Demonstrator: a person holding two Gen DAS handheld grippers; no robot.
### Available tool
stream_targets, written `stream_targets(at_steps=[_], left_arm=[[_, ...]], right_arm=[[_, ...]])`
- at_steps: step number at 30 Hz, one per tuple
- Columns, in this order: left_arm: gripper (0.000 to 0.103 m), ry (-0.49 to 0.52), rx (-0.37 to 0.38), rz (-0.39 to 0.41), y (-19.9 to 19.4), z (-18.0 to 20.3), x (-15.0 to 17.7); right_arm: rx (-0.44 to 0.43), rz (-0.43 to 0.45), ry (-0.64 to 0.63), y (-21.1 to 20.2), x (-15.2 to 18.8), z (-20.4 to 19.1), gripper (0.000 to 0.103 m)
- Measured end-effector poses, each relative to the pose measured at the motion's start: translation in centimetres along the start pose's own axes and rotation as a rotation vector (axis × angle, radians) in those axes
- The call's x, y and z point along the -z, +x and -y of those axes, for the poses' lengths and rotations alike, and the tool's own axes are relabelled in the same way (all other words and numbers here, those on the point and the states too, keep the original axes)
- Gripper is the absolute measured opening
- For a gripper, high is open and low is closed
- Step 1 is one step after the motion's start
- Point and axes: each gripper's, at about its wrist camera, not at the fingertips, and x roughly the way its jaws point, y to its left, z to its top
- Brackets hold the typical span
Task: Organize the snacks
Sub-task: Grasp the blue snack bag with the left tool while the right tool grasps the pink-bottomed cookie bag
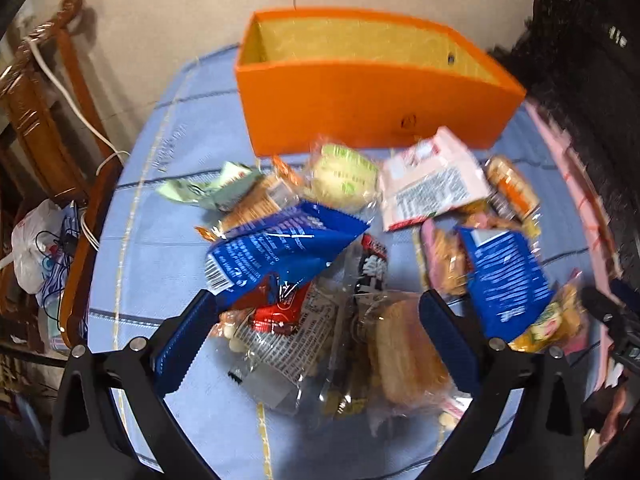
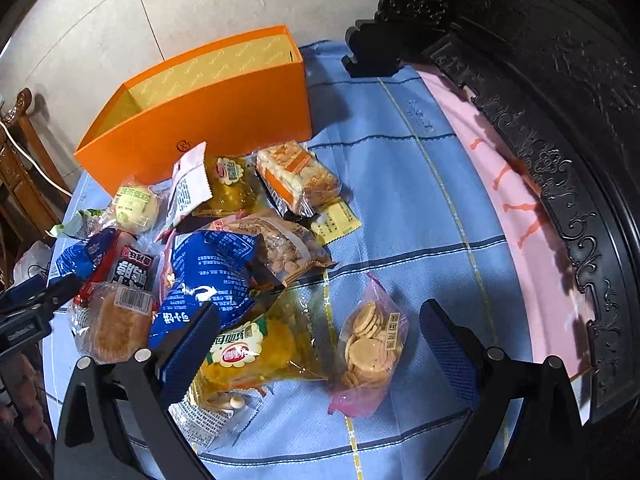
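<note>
A pile of wrapped snacks lies on a blue cloth (image 1: pixel 160 184) in front of an empty orange box (image 1: pixel 372 100) (image 2: pixel 224 120). My left gripper (image 1: pixel 316 312) is open above the pile, its fingers astride a clear pack with a red label (image 1: pixel 280 320) and a bread pack (image 1: pixel 404 352); a blue packet (image 1: pixel 288 244) lies just beyond. My right gripper (image 2: pixel 320 328) is open over a yellow bread pack (image 2: pixel 256 352) and a pink bag of round biscuits (image 2: pixel 368 344). Another blue packet (image 2: pixel 212 276) lies by its left finger.
A dark carved wooden piece (image 2: pixel 560 120) borders the cloth on the right, with a pink sheet (image 2: pixel 512 208) beside it. A wooden chair (image 1: pixel 52 128) with a white cable stands at the left. Bare cloth (image 2: pixel 400 160) lies right of the box.
</note>
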Motion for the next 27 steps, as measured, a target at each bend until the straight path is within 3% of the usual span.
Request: stream_targets(at_steps=[6, 8, 10, 19, 20, 21, 23, 24, 27], left_arm=[[0.099, 0.005, -0.069, -0.006, 2.1, -0.4, -0.8], [0.092, -0.008, -0.068, -0.018, 2.7, -1.0, -1.2], [0.079, -0.009, -0.102, -0.016, 3.1, -1.6, -1.6], [0.083, 0.093, -0.204, -0.035, 4.9, -1.5, -2.1], [0.083, 0.082, -0.207, -0.029, 5.0, -1.7, -2.2], [0.074, 0.065, -0.202, -0.018, 4.8, -2.1, -2.2], [0.070, 0.026, -0.162, -0.012, 4.4, -2.9, -2.5], [0.062, 0.021, -0.148, -0.011, 4.2, -3.1, -2.5], [0.056, 0.002, -0.103, -0.012, 3.4, -3.8, -2.3]], right_arm=[[-0.016, -0.027, -0.016, 1.0, 0.0, -0.6, 0.100], [-0.018, -0.033, -0.016, 1.3, -0.1, -0.7, 0.100], [-0.022, -0.040, -0.018, 1.5, -0.2, -0.9, 0.100], [-0.027, -0.050, -0.041, 1.5, -0.3, -1.8, 0.100], [-0.026, -0.049, -0.042, 1.4, -0.3, -1.8, 0.100], [-0.025, -0.047, -0.043, 1.3, -0.3, -1.8, 0.100], [-0.020, -0.046, -0.043, 1.1, -0.2, -1.7, 0.100], [-0.016, -0.045, -0.039, 1.1, -0.1, -1.6, 0.100], [-0.018, -0.044, -0.021, 0.8, -0.1, -1.3, 0.100]])
